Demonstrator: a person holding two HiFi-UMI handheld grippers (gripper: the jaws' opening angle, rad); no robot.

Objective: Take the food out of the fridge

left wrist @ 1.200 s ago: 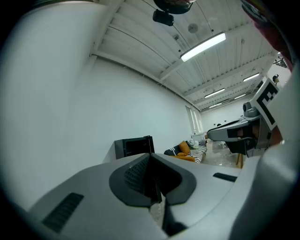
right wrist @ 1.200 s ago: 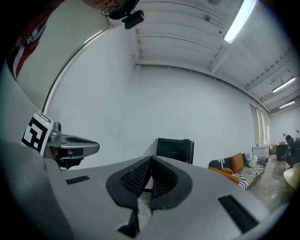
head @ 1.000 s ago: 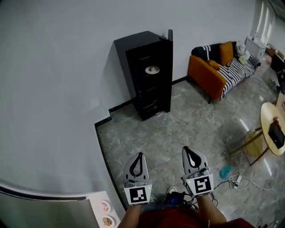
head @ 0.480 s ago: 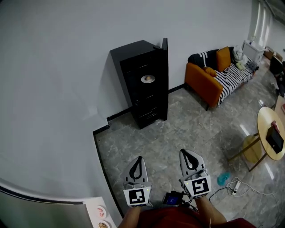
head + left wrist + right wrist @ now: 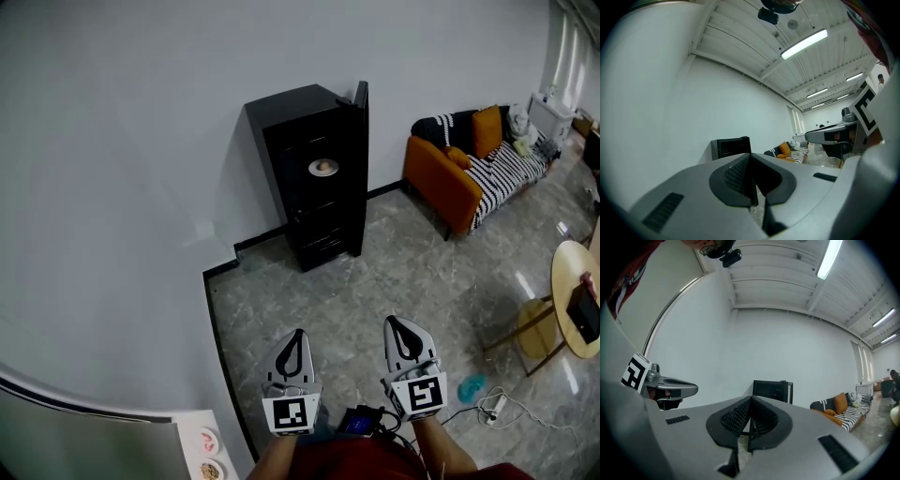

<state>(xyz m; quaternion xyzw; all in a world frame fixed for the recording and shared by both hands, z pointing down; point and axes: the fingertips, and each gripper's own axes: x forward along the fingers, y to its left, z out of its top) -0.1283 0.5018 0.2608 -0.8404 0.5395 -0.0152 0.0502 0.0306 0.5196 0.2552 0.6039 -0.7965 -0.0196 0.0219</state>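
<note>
Head view: boxy black fridge (image 5: 317, 220) open; round pale plate (image 5: 314, 170), perhaps food (image 5: 323, 166), inside.

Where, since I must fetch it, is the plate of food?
Head view, upper middle: the plate of food sits inside the open black fridge, left of the orange sofa.

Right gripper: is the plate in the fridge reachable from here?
Likely not: right gripper is shut, near the body, a stretch of floor short of the fridge; its door is open, so the plate is unblocked.

Open floor (image 5: 375, 272) to fridge (image 5: 323, 211) — wall (image 5: 122, 187) left, sofa (image 5: 445, 183) right
</note>
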